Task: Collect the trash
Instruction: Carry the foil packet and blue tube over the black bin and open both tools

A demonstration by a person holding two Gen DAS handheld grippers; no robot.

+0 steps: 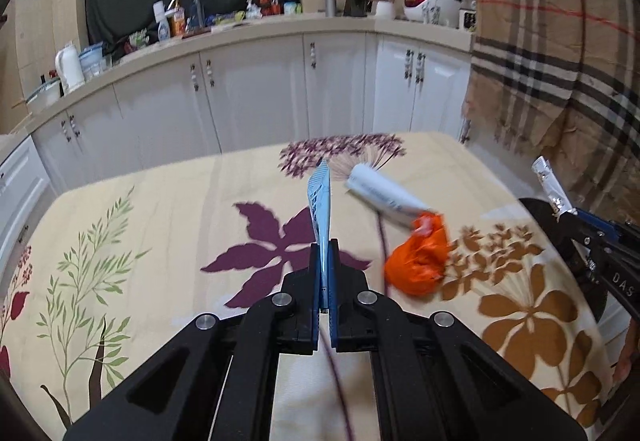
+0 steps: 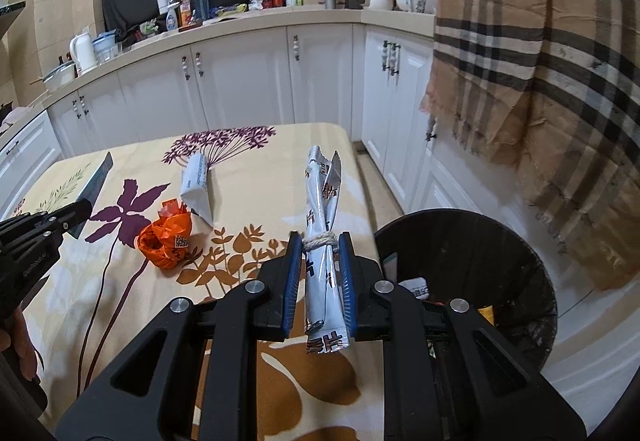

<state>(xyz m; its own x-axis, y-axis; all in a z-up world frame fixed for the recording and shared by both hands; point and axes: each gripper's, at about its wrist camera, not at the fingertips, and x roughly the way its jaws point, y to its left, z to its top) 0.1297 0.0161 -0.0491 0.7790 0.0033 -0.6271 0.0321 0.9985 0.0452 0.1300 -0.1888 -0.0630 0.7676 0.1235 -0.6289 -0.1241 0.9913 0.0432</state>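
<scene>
My left gripper (image 1: 325, 245) is shut on a flat blue packet (image 1: 321, 201), held edge-on above the flowered tablecloth (image 1: 168, 217). My right gripper (image 2: 320, 241) is shut on a silver-white wrapper (image 2: 322, 193) tied with string, held near the table's right edge beside a black trash bin (image 2: 476, 257). A crumpled orange bag (image 1: 418, 261) and a white folded wrapper (image 1: 380, 191) lie on the cloth between the grippers; they also show in the right wrist view as the orange bag (image 2: 166, 241) and white wrapper (image 2: 196, 185). The left gripper shows there too (image 2: 78, 215).
The bin holds some trash (image 2: 416, 287) and stands on the floor right of the table. White kitchen cabinets (image 1: 256, 97) with a cluttered counter (image 1: 224, 25) run behind. A plaid cloth (image 2: 540, 73) hangs at the right.
</scene>
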